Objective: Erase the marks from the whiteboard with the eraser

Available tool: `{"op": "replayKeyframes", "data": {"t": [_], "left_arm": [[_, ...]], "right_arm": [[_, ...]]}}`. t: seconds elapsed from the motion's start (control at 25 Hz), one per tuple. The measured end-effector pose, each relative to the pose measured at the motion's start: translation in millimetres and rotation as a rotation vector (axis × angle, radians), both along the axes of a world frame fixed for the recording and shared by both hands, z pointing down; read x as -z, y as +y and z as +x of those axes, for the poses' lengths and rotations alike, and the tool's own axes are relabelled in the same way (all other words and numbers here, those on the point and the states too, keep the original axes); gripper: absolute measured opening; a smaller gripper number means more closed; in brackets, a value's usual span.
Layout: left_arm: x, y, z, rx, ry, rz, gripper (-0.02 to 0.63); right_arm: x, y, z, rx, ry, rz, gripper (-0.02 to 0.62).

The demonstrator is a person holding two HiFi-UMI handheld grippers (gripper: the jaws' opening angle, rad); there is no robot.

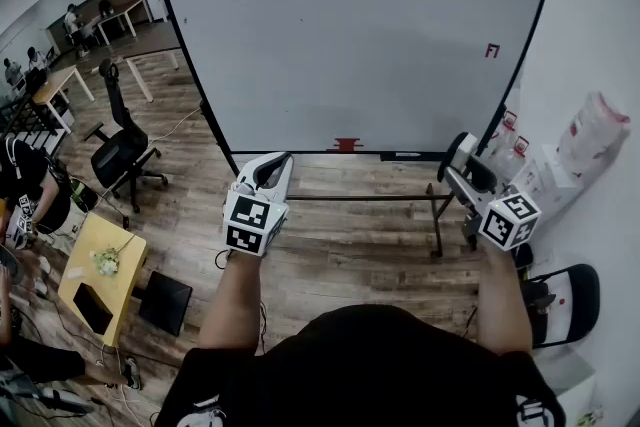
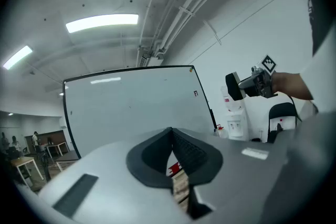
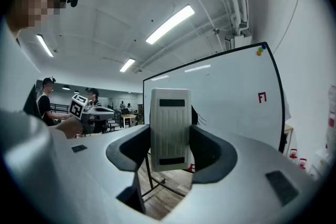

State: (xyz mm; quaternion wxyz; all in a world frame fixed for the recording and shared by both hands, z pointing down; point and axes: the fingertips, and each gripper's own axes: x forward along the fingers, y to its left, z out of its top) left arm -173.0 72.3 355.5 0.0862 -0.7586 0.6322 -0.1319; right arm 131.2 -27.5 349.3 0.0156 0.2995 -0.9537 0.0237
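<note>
While my right gripper (image 1: 468,170) pinches the eraser (image 3: 169,123), well short of the whiteboard (image 1: 340,45), my left gripper (image 1: 272,173) is pressed together on nothing. I judge this the approach: next I must lift the eraser to the red mark (image 1: 491,50) near the board's right edge and press flat.

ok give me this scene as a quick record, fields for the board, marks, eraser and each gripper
whiteboard: upright, mostly clean
marks: small red mark near the right edge
eraser: white, upright between the right jaws, not touching the board
right gripper: shut on the eraser
left gripper: jaws together, nothing held
other: red object at the board's bottom edge
</note>
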Motion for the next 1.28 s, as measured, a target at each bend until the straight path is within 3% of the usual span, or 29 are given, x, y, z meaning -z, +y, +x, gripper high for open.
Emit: {"op": "replayKeyframes", "data": {"t": [0.88,1.28], "left_arm": [[-22,4,-30,-0.07,-0.02,-0.055,0.011],[-34,-7,-45,-0.063,-0.039,-0.077,0.011]], "right_arm": [[2,23,-27,-0.055,-0.014,0.008,0.229],[-2,12,-47,-0.038,0.002,0.019,0.229]]}}
